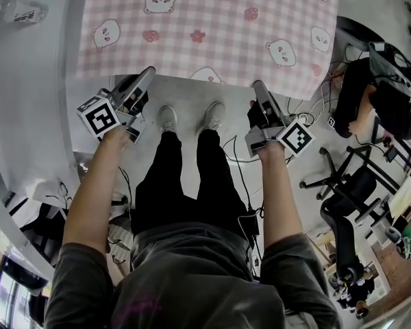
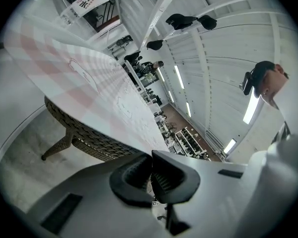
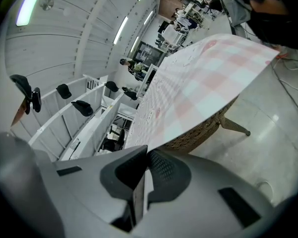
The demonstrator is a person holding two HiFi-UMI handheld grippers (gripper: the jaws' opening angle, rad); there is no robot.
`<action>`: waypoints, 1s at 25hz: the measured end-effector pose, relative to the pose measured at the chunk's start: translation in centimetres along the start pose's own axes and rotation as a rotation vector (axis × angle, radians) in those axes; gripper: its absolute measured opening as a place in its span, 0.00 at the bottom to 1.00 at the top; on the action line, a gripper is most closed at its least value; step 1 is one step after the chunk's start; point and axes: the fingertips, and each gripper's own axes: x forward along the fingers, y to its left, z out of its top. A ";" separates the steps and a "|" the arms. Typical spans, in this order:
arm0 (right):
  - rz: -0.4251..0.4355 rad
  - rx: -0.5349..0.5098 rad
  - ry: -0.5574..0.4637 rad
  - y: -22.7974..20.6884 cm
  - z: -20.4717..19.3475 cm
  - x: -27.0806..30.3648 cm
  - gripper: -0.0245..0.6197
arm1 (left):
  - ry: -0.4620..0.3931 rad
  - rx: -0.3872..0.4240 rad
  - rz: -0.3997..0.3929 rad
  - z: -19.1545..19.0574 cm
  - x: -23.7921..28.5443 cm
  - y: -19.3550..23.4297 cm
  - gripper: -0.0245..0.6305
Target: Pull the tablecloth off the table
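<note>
While the pink checked tablecloth lies spread on the wicker counter, your left claw and right claw are each clamped on its near edge.

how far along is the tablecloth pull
Done: the left gripper and right gripper are each shut on the near edge of the tablecloth.
In hand: that edge is held out past the wicker table.
Left: the cloth lies spread over the table, so the pull itself remains.

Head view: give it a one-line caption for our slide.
The left gripper and right gripper pinch the near edge of the pink checked tablecloth.
</note>
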 end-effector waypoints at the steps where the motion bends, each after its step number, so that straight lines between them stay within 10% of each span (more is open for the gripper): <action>1: 0.001 0.000 0.000 -0.2 -0.1 0.1 0.05 | -0.005 -0.005 -0.003 -0.1 0.0 0.2 0.04; 25: -0.085 0.024 -0.046 1.2 1.4 0.5 0.05 | 0.050 -0.101 -0.100 1.8 0.8 -0.9 0.04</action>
